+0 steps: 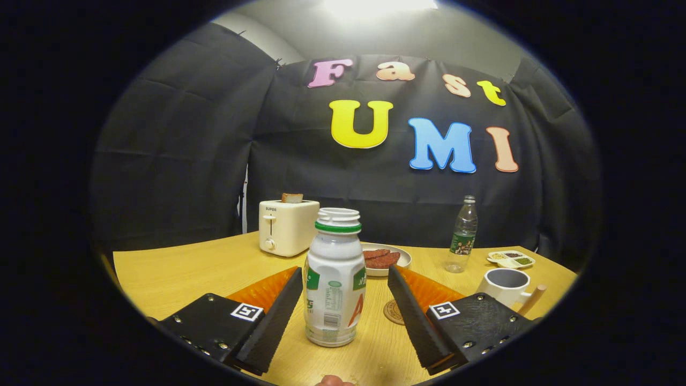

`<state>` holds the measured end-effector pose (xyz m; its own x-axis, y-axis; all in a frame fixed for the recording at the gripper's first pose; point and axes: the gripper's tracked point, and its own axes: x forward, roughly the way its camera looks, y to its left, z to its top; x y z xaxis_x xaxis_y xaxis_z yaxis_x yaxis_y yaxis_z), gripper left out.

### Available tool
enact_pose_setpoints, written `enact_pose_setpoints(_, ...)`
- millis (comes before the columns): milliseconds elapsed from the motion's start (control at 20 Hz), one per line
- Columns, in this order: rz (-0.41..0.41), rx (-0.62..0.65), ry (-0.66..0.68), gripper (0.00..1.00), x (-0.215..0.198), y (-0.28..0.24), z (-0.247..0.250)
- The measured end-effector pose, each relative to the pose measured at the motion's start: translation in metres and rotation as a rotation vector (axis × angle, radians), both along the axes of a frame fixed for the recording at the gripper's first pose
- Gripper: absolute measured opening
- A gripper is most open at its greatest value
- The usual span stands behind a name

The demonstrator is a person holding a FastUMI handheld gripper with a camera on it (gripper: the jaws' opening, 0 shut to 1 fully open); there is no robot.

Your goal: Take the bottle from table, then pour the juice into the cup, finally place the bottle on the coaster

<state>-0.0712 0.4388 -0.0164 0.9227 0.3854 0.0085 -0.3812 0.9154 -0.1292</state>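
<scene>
Bottle (334, 279) upright, long axis vertical, uncapped mouth up; tool (343, 279) spread, fingers flanking, not touching.

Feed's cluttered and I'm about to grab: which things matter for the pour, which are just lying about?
Job: white juice bottle standing between the open claw fingers, untouched; cup; coaster.
Lying about: toaster, plate of food, clear bottle, small tray.
</scene>
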Motion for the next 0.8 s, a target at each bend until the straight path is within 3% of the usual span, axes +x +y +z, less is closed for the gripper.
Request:
enact_pose_setpoints(300,-0.031,-0.086,0.023,0.97,0.023,0.019,-0.015)
enact_pose_setpoints(600,-0.038,-0.035,0.036,0.92,0.026,0.019,-0.017)
enact_pose_setpoints(700,0.002,0.009,0.050,0.76,0.027,0.026,-0.015)
enact_pose_setpoints(800,0.018,0.049,0.075,0.74,0.026,0.026,-0.015)
